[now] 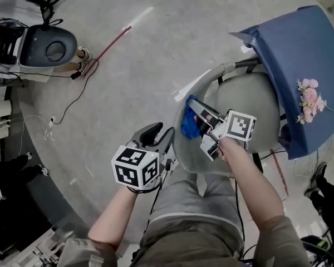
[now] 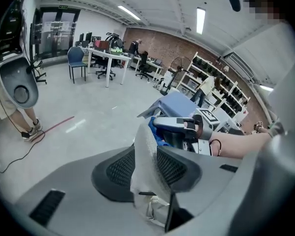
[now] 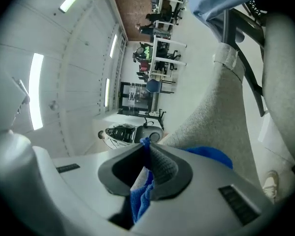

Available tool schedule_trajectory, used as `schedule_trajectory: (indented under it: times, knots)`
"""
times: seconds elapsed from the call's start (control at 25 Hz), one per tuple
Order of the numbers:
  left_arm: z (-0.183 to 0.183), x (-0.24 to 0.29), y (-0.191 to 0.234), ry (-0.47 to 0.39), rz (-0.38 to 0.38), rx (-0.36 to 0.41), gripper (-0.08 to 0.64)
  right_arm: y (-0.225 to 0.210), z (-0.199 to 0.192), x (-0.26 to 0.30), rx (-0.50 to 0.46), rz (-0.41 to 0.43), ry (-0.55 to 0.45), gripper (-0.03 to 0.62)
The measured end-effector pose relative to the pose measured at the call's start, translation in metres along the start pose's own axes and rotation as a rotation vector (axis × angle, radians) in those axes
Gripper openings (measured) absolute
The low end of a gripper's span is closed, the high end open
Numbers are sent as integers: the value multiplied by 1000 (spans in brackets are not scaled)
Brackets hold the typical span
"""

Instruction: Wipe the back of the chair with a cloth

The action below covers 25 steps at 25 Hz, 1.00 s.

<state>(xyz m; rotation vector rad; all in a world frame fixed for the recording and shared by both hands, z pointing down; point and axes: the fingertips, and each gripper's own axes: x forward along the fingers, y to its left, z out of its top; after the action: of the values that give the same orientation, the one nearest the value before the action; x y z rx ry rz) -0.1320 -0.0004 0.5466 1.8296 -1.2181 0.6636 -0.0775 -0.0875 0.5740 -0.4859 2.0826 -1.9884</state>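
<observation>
1. The blue cloth (image 1: 188, 124) is bunched against the upper rim of the chair back (image 1: 189, 152), at about 10 o'clock from the grey seat (image 1: 245, 110) in the head view.
2. The right gripper (image 1: 193, 111) comes in from 4 o'clock. In the right gripper view its jaws are pinched tight on a fold of the cloth, with the pale fabric of the chair back just beside them at 2 o'clock.
3. The left gripper (image 1: 161, 133) is at 8 o'clock from the cloth. In the left gripper view its jaws clasp the pale edge of the chair back, with the cloth and the other gripper just beyond at 12 o'clock.
4. Judgement: the wiping step is in hand, with the cloth at the rim and most of the back not yet covered.
5. The next move probably calls for drawing the cloth along and down the face under light pressure while the left grip steadies the chair.
6. Further out, a table under a blue cover (image 1: 300, 54) with pink flowers (image 1: 310, 99) stands at 2 o'clock. A red cable (image 1: 108, 46) and a grey machine (image 1: 47, 46) lie on the floor at 10 o'clock.
</observation>
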Motion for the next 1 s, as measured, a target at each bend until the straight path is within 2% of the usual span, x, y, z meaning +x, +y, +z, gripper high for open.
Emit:
schedule_trajectory:
  times: [0.2,0.36,0.52,0.64,0.8,1.0]
  knots:
    - [-9,0,-5,-8,-6,-19,133,-30,-68,-28,-50,-129,123,49]
    - [-14,-5,-8,-4,-15,-13,132,-39,-114,-60,-30,-160,211,49]
    - [-23,-13,-9,11,-19,-15,130,-42,-149,-92,-83,-205,339,49]
    - [-34,-16,-12,27,-24,-22,129,-46,-163,-110,-144,-245,396,49]
    - [-40,-18,-14,31,-27,-32,124,-45,-168,-112,-234,-275,423,51]
    - [-40,-17,-16,36,-25,-20,121,-47,-168,-110,-246,-279,442,51]
